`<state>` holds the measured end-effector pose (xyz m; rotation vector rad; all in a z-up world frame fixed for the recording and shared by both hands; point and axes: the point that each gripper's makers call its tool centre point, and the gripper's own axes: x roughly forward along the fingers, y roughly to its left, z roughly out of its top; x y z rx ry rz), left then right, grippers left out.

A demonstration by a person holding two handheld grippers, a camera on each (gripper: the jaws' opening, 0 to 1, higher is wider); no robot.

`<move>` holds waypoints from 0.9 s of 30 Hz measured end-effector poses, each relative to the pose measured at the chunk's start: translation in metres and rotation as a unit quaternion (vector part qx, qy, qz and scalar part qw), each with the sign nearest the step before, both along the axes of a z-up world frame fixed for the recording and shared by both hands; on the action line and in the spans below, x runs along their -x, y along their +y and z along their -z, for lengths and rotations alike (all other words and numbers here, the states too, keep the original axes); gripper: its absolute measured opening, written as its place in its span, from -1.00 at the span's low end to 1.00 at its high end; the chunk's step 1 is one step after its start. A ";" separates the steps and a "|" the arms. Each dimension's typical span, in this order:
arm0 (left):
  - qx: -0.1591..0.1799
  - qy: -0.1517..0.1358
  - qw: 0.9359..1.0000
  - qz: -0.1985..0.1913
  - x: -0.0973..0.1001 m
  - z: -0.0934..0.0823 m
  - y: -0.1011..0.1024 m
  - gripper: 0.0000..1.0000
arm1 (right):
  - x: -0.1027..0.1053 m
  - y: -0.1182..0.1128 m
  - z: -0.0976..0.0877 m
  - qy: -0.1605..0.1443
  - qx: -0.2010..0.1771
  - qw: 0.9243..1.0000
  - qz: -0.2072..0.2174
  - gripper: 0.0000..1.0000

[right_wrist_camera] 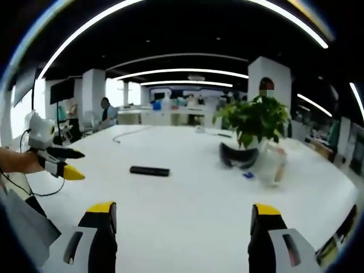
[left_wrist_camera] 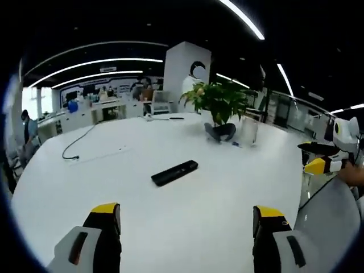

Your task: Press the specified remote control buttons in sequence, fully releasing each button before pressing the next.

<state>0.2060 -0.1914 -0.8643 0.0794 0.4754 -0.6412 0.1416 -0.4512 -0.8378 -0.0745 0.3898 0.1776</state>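
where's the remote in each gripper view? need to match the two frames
Left gripper view: the black remote lies near the picture's middle on the white table, angled, ahead of the open claws.
Right gripper view: the remote lies left of centre, nearly level across the picture.
Shared landmark: the potted plant, beyond the remote and to its right in both.

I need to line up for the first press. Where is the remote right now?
The remote lies flat on the white table, untouched, ahead of both open grippers. In the right gripper view it sits left of centre, well left of the plant.
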 end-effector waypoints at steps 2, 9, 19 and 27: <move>-0.004 0.001 1.000 -0.002 0.009 0.001 0.002 1.00 | 0.000 -0.002 -0.001 -0.004 0.003 1.000 0.006 0.95; -0.009 -0.022 0.999 -0.030 0.049 0.001 0.013 1.00 | -0.001 -0.006 -0.002 -0.008 0.007 1.000 0.014 0.98; -0.028 -0.041 0.998 -0.041 0.068 -0.009 0.026 1.00 | -0.001 -0.008 0.001 0.001 0.012 1.000 0.018 0.98; -0.055 -0.042 0.995 -0.078 0.064 0.006 0.046 1.00 | -0.001 -0.010 0.004 0.008 0.016 1.000 0.025 0.98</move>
